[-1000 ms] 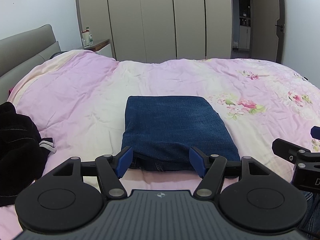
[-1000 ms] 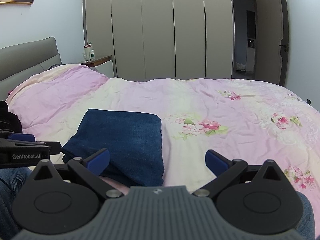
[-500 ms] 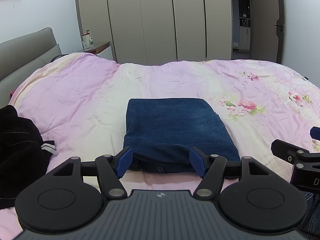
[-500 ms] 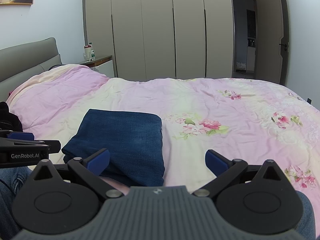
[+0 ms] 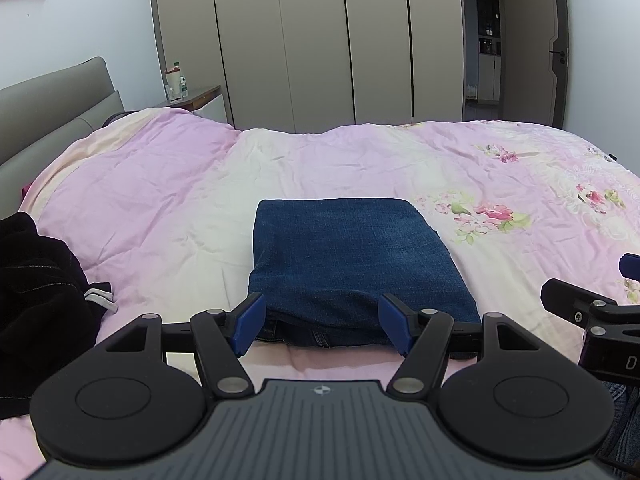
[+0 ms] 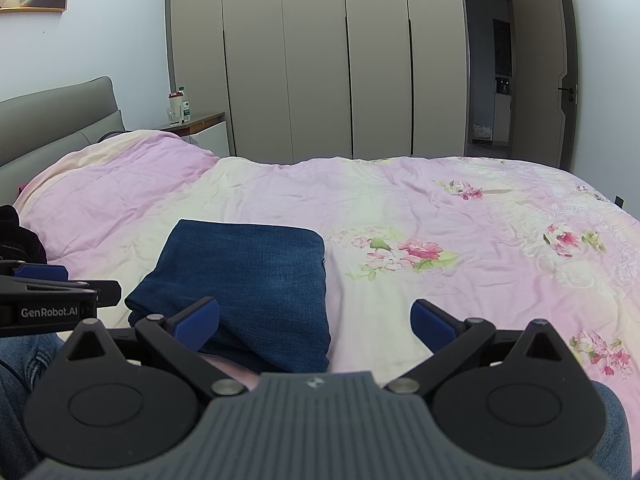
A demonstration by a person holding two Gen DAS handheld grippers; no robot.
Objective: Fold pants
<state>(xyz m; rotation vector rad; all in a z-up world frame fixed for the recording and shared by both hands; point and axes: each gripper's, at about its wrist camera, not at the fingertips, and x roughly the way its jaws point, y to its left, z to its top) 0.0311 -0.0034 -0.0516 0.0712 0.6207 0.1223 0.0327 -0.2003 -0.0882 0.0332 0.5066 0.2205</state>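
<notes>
Left gripper [image 5: 321, 326]: jaws apart, empty, just short of the jeans' near edge. Right gripper [image 6: 316, 326]: jaws wide apart, empty, off their right side. Bed [image 5: 160, 208]: soft quilt, gives under pressure. Jeans [image 5: 352, 256]: folded square near the bed's near edge, apparently done. Denim looks thick, fairly heavy, grippy, not fragile. If you move them, pinch through all layers at both near corners; layers gape at the near left corner.

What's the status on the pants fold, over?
Left gripper open, empty. Right gripper open, empty. Jeans folded into a compact rectangle on the pink duvet, nothing on them. Black garment lies apart, to the left.
</notes>
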